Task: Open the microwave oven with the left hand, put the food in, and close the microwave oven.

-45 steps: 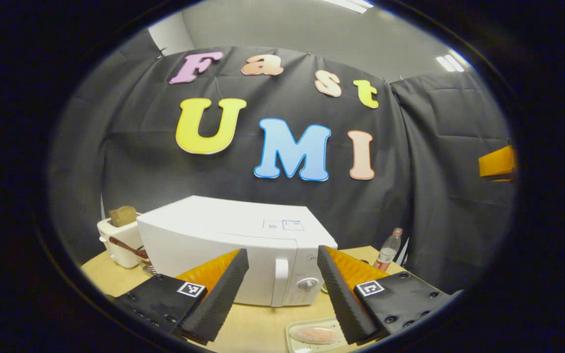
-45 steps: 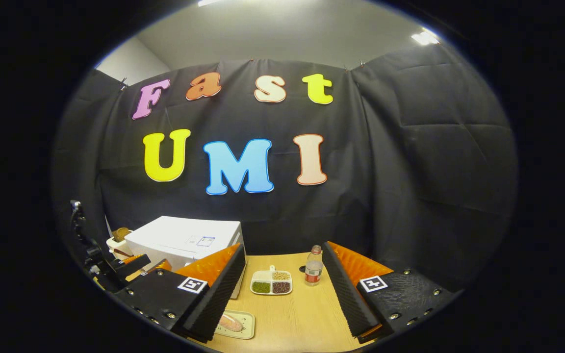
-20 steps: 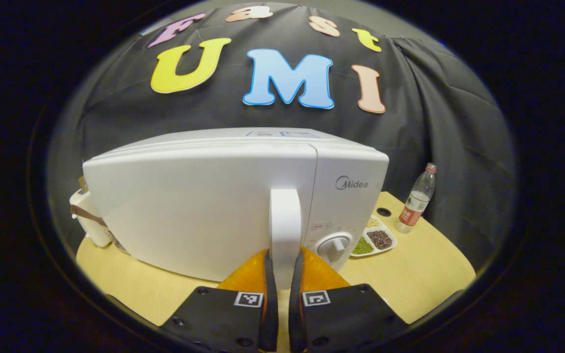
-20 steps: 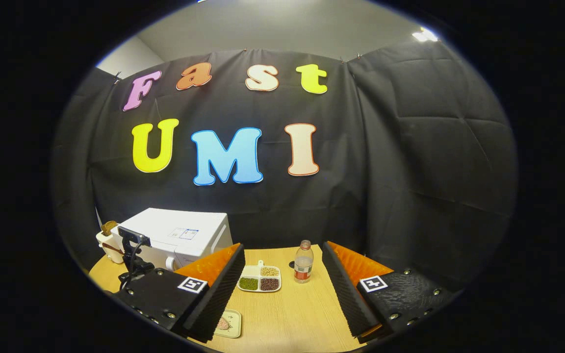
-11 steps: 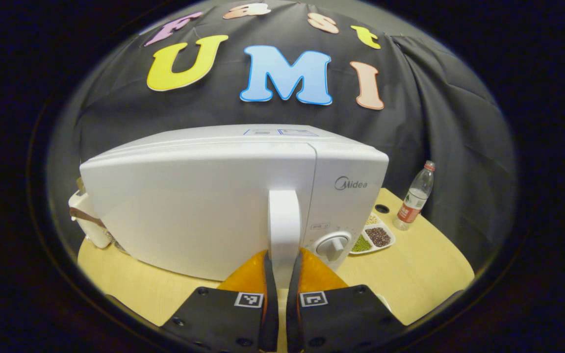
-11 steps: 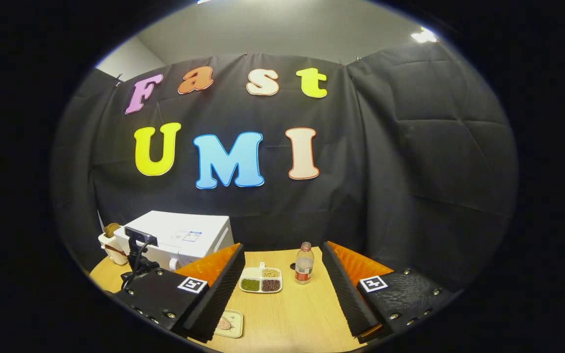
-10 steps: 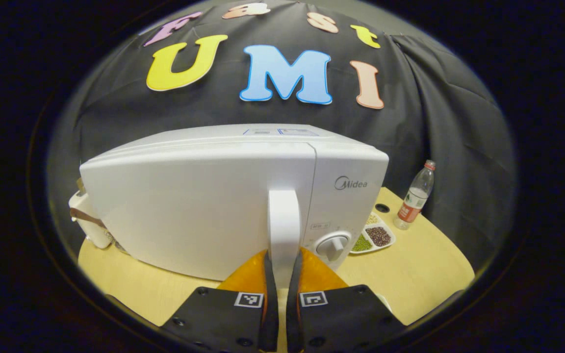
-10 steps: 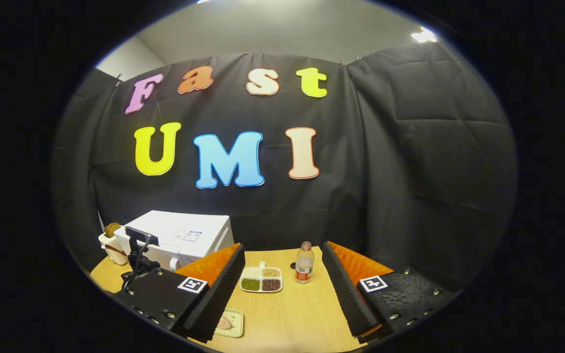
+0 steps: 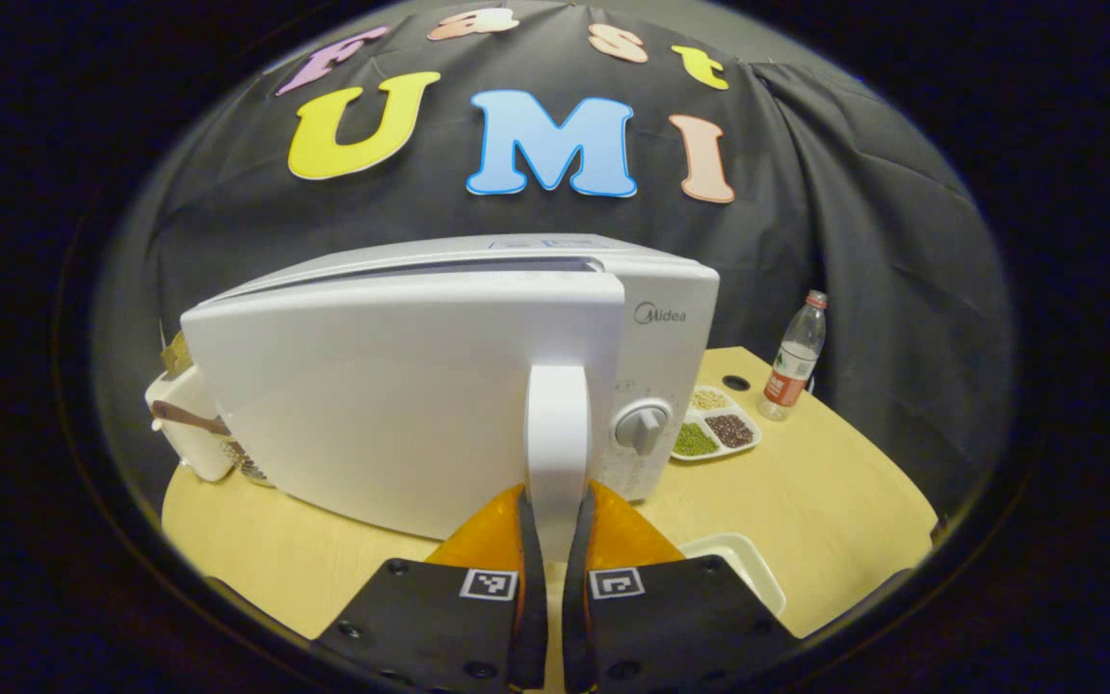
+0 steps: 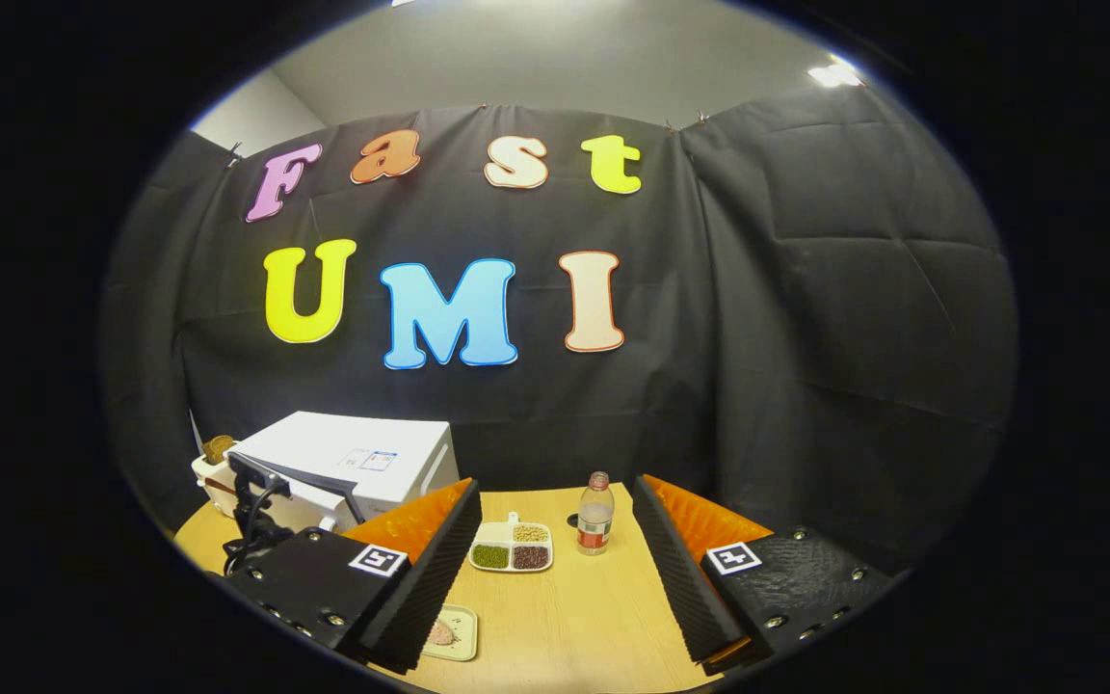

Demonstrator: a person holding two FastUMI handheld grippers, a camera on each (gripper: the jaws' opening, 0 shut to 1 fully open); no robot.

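Left claw (image 9: 551, 540) clamped on the upright white handle (image 9: 555, 434) of the microwave (image 9: 401, 386), long axis vertical, dead ahead between both fingers, at the door's free edge with the hinge away on the far side. Door just cracked, a dark gap showing along its top, so judged ready for an outward swing. Right claw (image 10: 555, 549) wide apart and empty, well off toward the desk's (image 10: 574, 617) near edge, close to the food (image 10: 440, 633) on its small tray (image 10: 461, 636).
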